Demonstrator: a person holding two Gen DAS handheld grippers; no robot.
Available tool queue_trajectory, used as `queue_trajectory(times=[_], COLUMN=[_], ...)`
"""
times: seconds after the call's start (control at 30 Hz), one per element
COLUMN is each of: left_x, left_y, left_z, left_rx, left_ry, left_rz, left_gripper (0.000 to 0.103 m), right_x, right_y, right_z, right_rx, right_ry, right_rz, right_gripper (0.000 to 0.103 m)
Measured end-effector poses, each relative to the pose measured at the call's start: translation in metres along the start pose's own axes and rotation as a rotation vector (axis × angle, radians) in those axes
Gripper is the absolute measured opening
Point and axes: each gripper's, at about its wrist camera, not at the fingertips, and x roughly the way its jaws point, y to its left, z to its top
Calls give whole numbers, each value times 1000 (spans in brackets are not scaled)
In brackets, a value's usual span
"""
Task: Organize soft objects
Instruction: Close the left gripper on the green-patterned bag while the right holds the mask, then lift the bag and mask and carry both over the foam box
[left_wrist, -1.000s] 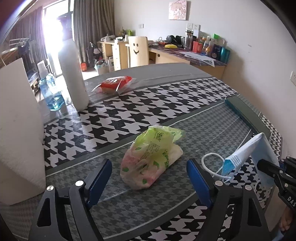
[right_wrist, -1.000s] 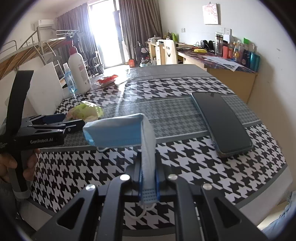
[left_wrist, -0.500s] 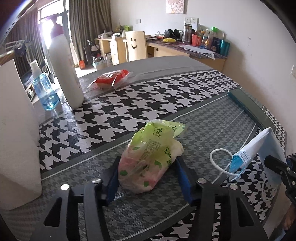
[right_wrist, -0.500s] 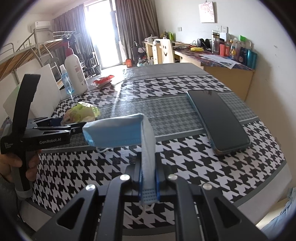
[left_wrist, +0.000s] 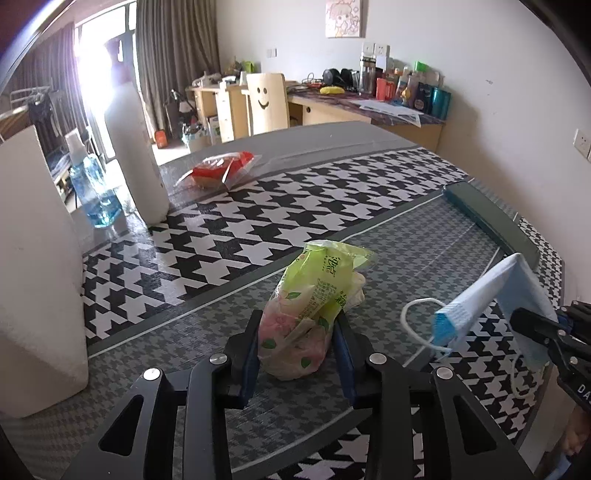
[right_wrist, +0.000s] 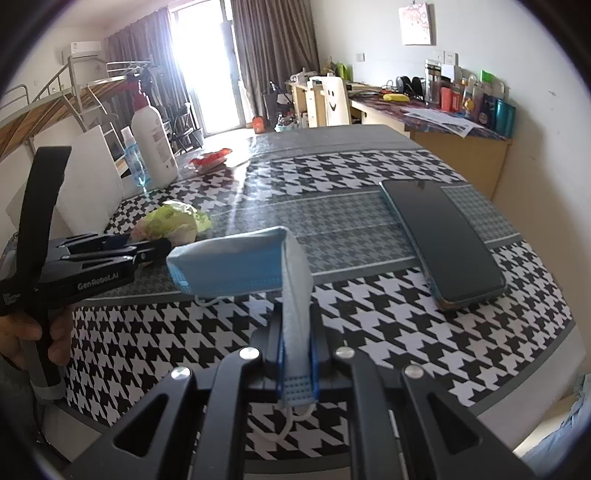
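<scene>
A soft green and pink plastic packet (left_wrist: 321, 280) lies on the houndstooth tablecloth (left_wrist: 229, 229). My left gripper (left_wrist: 298, 321) has its jaws closing, and the blue pads press on the packet's near end from both sides. In the right wrist view the packet (right_wrist: 173, 221) shows beyond the left gripper (right_wrist: 147, 247), which a hand holds. My right gripper (right_wrist: 295, 332) is shut on a folded blue face mask (right_wrist: 236, 266). The mask stands up above the table with its ear loops dangling. The left wrist view has the mask (left_wrist: 491, 291) and right gripper (left_wrist: 532, 325) at the right.
A dark phone (right_wrist: 439, 240) lies flat at the right of the table. At the left stand a white paper roll (left_wrist: 33, 277), a tall white bottle (left_wrist: 135, 155) and a blue spray bottle (left_wrist: 94, 192). A red packet (left_wrist: 221, 170) rests at the far side.
The left gripper's jaws have come together from wide apart onto the green and pink packet, squeezing it. The right gripper and mask have stayed put.
</scene>
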Motion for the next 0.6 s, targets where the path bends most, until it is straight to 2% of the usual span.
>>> queue_trajectory(times=[0.3, 0.6], left_x=[-38, -90], left_y=[10, 25], left_z=[2, 0], left_rx=[-35, -44], left_ry=[-66, -177], left_rz=[-8, -1], left_gripper=[37, 37], right_x=[-6, -17], right_y=[11, 21], right_z=[4, 14], right_rx=[-5, 10], right_ry=[-24, -66], right_rz=[29, 52], right_gripper=[14, 14])
